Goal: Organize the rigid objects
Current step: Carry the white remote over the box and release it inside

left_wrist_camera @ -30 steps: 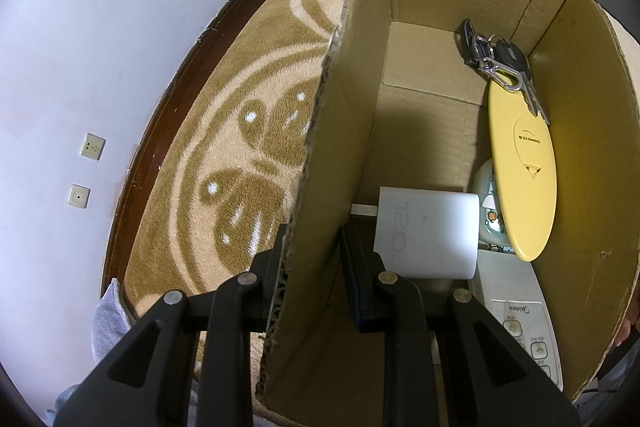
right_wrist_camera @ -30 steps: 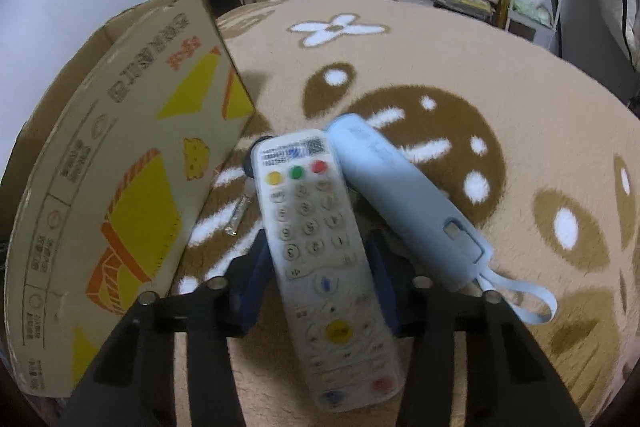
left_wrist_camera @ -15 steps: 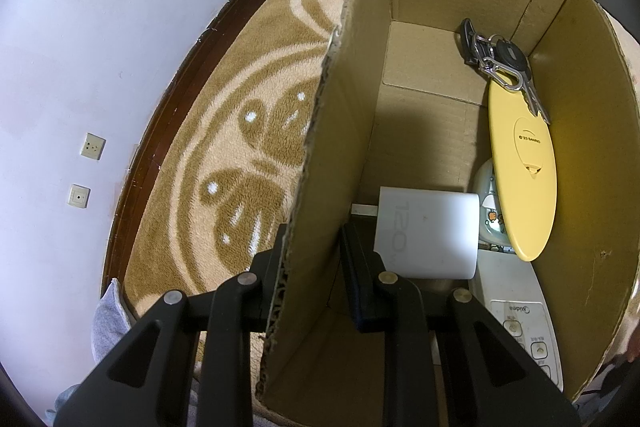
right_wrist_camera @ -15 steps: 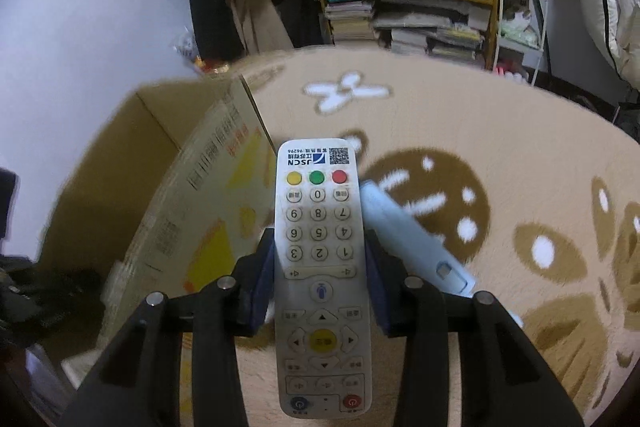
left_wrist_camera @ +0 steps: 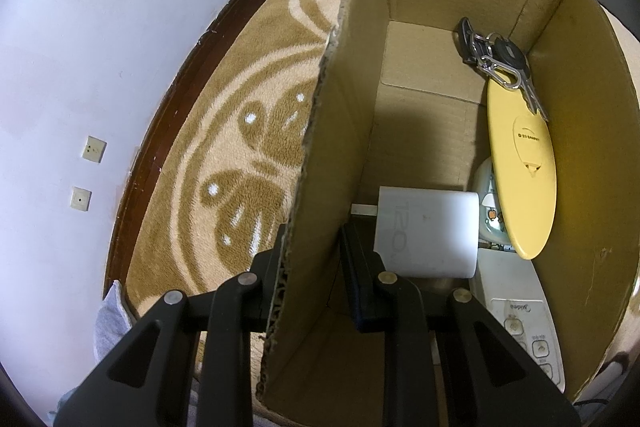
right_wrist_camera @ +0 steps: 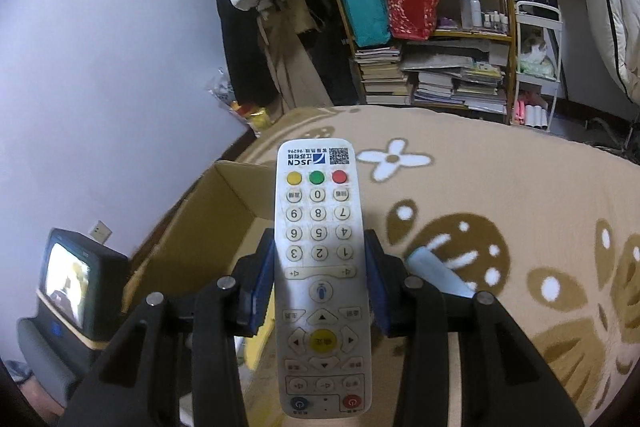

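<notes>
Now | JSCN remote [right_wrist_camera: 320, 267] is clamped in right gripper [right_wrist_camera: 320, 291], lifted off the rug [right_wrist_camera: 520, 187] | cardboard box [left_wrist_camera: 332, 147] wall is pinched by left gripper [left_wrist_camera: 310, 267] | boxing expected next

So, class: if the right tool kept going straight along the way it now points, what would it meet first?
Probably the far rim of the open cardboard box, or the beige patterned rug just beyond it; depth is hard to judge. The right tool carries the white remote ahead of it.
</notes>
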The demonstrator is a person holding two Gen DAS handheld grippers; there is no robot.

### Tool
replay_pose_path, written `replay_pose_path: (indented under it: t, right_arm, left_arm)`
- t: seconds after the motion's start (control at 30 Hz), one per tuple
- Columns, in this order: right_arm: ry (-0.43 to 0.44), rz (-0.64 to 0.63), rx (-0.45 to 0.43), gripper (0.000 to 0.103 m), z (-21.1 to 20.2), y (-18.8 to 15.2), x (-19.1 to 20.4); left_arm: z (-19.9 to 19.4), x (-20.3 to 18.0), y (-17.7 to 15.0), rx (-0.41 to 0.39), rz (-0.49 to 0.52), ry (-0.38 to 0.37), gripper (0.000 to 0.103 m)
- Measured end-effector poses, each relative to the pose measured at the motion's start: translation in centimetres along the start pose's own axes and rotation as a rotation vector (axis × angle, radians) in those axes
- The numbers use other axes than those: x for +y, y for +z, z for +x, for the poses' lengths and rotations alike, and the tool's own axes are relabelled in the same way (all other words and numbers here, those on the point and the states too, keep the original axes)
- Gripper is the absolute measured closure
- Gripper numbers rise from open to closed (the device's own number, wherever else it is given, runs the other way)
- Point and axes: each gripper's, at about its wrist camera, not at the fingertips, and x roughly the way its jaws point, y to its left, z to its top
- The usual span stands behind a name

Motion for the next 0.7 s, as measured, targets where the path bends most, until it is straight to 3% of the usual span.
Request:
replay_pose_path:
  t: [0.33, 0.7]
  right_arm:
    - [0.108, 0.007, 0.033, 0.059, 0.8, -1.0, 2.8]
    - [0.137, -0.039, 0.087, 0.059, 2.9, -2.5, 4.4]
  left_arm:
    - [-0.1, -0.1, 0.0, 0.000, -0.003, -0.002, 0.081]
    - [-0.1, -0.2, 0.2, 0.000, 0.001, 0.000, 0.081]
